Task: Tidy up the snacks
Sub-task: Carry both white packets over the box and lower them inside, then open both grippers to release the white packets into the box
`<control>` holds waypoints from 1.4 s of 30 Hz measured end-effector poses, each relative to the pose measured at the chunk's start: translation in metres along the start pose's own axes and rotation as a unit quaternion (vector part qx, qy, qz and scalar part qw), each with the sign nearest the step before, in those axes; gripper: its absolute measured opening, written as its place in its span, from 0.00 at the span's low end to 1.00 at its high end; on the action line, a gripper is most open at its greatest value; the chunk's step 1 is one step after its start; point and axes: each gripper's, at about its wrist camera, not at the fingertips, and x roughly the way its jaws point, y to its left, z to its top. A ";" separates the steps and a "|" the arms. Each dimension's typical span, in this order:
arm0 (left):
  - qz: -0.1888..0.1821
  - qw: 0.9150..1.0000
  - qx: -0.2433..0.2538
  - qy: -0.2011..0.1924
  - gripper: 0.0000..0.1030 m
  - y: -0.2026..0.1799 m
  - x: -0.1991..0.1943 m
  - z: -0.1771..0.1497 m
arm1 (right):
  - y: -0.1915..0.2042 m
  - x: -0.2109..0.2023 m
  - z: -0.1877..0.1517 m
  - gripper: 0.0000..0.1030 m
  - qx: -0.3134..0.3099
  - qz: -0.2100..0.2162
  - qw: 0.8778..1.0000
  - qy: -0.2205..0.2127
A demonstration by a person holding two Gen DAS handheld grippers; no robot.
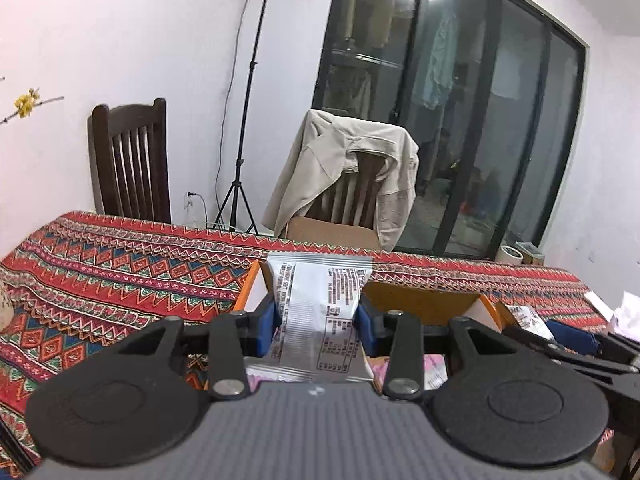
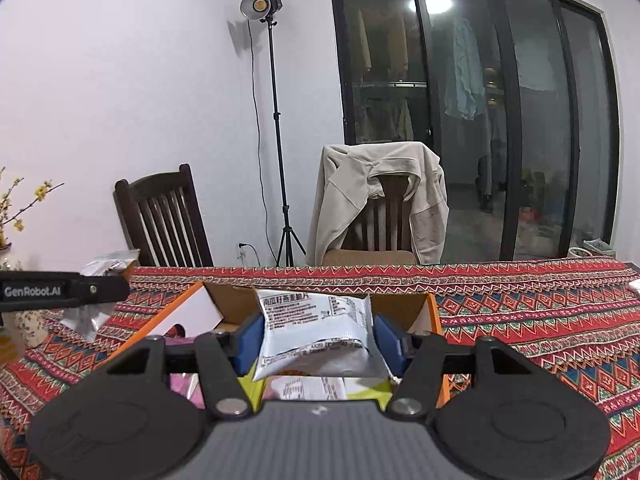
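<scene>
Left wrist view. Left gripper clamped on a silver snack packet, blue pads pressing both long edges, packet upright and raised over an open cardboard box with orange edging. Box's left wall just beside the packet's upper left corner; far wall close behind it. Pink and white wrappers lying inside the box, below the jaws. Wide bare stretch of patterned tablecloth to the left, running back to the table's far edge. Far right: right gripper close by, its own packet showing just behind it. Beyond the table, a chair draped with a beige jacket, a dark wooden chair, a light stand.

Right wrist view. Right gripper closed on a second silver snack packet, crumpled between the blue pads, held above the same cardboard box. Box flaps open; left flap folded outward, right wall just beside the right pad. More wrappers in the box under the packet. Open tablecloth to the right, up to the far edge. At left edge, the left gripper with its packet, near a vase with yellow flowers.
</scene>
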 end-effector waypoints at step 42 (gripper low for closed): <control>0.012 0.999 0.016 -0.032 1.00 0.010 0.043 -0.036 | -0.029 0.061 -0.020 1.00 0.029 0.009 0.999 0.021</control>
